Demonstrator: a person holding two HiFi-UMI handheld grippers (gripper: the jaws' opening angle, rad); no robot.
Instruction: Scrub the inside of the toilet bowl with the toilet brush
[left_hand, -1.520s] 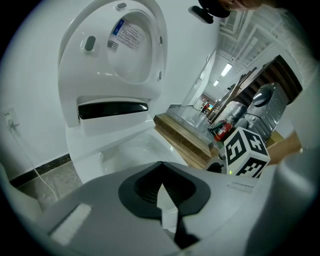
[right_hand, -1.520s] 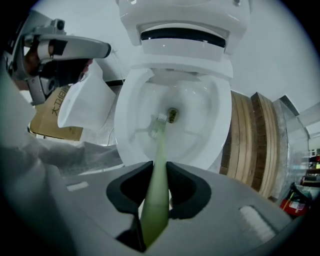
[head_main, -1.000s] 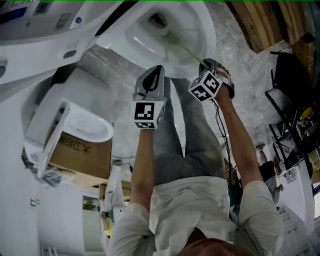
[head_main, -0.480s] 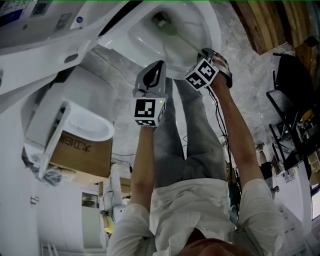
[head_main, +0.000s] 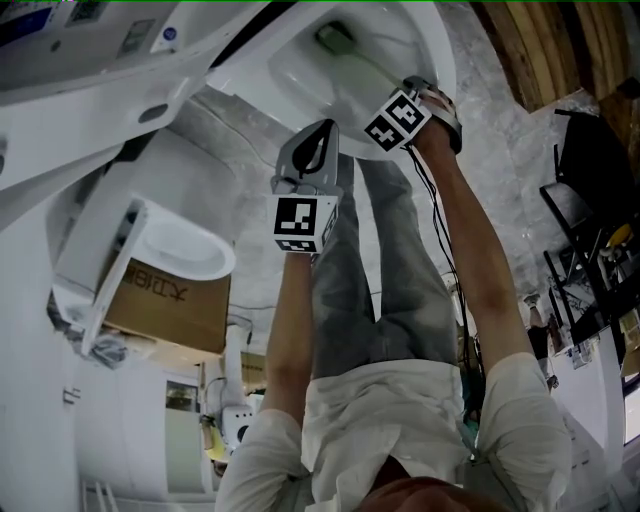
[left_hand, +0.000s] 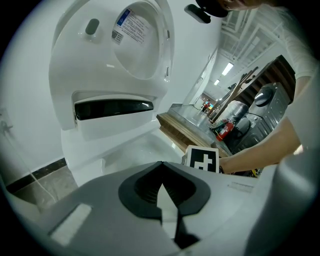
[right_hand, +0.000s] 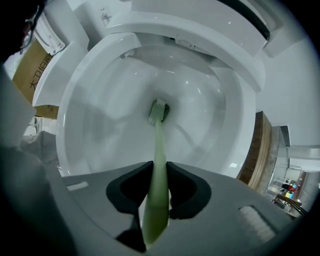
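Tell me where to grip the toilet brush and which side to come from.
Grip the toilet brush on the upper end of its slim green handle, far from the bristle head, which sits deep in the toilet bowl. Come from above the front rim, fingers either side of the straight shaft. The right gripper is shut on it just there.

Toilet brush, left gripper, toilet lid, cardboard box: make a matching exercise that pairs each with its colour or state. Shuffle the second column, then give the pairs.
1. toilet brush
2. left gripper
3. toilet lid
4. cardboard box

a. raised
b. pale green
c. jaws together, nothing between them
d. brown

Pairs: 1-b, 2-c, 3-a, 4-d
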